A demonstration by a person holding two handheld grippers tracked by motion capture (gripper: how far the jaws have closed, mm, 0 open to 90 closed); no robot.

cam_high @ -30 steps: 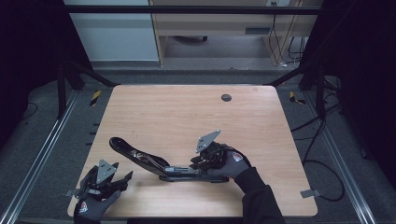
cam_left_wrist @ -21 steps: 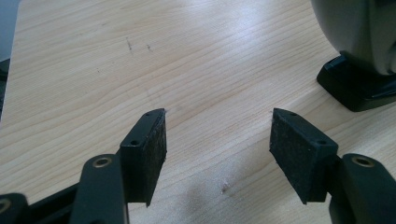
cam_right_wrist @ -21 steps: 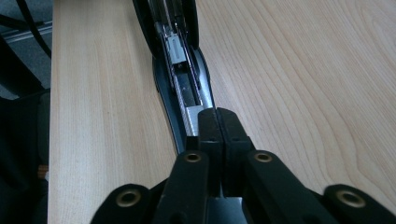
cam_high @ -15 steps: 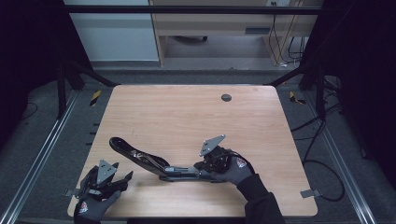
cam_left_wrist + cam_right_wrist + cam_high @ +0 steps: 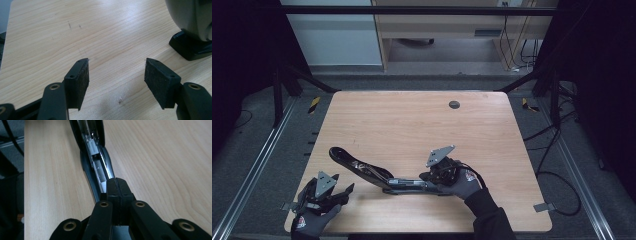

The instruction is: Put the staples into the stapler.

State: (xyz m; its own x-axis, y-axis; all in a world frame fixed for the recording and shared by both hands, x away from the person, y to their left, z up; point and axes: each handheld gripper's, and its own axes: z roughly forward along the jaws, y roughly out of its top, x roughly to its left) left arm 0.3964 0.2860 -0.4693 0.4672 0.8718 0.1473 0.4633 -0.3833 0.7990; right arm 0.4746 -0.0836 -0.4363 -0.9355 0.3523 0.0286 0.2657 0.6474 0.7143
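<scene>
Stapler (image 5: pixel 377 172) channel meets right gripper (image 5: pixel 117 185) fingers pressed together.

Lab, wooden table (image 5: pixel 412 125) in dark metal frame (image 5: pixel 257 165), floor cables (image 5: pixel 557 145)

Left gripper (image 5: pixel 343 192): held in a gloved hand (image 5: pixel 312 220) at the near left, jaws parted, nothing between the pads (image 5: pixel 80 82). Right gripper (image 5: pixel 424 181): held in a gloved hand (image 5: pixel 459 182), forearm entering from below, pointing left, jaws having just closed and pressed fully together.
</scene>
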